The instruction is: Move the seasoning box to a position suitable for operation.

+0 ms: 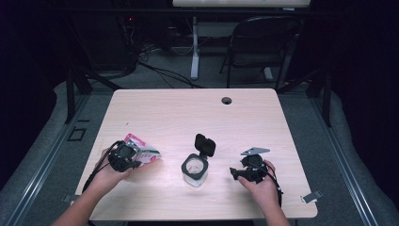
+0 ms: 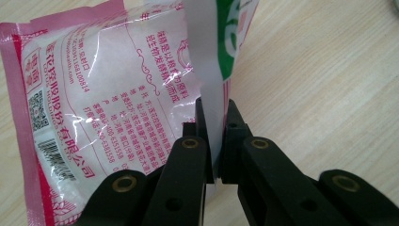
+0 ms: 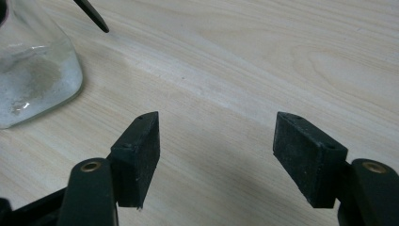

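- As the high view recorded it, the table was pale wood, with a small round hole near its far edge and bare surface across the far half.
- Left gripper: near the table's left edge, jaws closed tight on the edge of a pink and white sachet; in the left gripper view the sachet stood up between the pads, its white seam strip pinched.
- Right gripper: low over the table near the right front, jaws wide apart and holding nothing; bare wood lay between them in the right gripper view.
- Glass jar: upright between the two grippers, apart from both, its black hinged lid thrown back; white powder lay in the jar.
- Open room: clear wood on either side of the jar.
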Action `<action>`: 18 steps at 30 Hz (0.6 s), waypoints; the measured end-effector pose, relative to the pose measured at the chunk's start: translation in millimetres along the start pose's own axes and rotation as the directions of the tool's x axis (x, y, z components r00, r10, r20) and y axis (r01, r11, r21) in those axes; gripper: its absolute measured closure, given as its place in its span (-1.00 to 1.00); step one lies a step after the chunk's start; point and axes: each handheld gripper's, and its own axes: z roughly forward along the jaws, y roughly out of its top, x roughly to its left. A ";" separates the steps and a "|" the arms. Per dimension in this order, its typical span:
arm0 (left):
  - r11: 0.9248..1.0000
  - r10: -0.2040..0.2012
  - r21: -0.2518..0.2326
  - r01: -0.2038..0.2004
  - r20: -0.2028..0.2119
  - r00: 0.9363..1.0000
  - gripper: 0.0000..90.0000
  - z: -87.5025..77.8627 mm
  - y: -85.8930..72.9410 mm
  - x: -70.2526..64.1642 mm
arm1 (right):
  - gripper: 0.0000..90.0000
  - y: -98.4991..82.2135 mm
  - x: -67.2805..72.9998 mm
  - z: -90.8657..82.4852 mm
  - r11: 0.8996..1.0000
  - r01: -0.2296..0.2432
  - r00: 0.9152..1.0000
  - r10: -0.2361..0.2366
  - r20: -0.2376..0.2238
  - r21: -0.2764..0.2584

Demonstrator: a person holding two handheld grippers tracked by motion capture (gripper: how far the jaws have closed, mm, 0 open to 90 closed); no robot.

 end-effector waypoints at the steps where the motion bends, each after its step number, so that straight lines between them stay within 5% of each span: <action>1: 1.000 -0.001 0.001 0.001 0.001 1.000 1.00 -1.3 -0.1 0.4 | -0.29 0.0 0.1 0.1 1.000 0.000 1.000 0.000 0.001 0.001; 18: 0.998 -0.035 -0.060 0.035 -0.003 0.999 1.00 -36.1 2.3 19.7 | -0.29 -0.2 0.4 0.2 1.000 0.000 1.000 0.000 0.002 0.000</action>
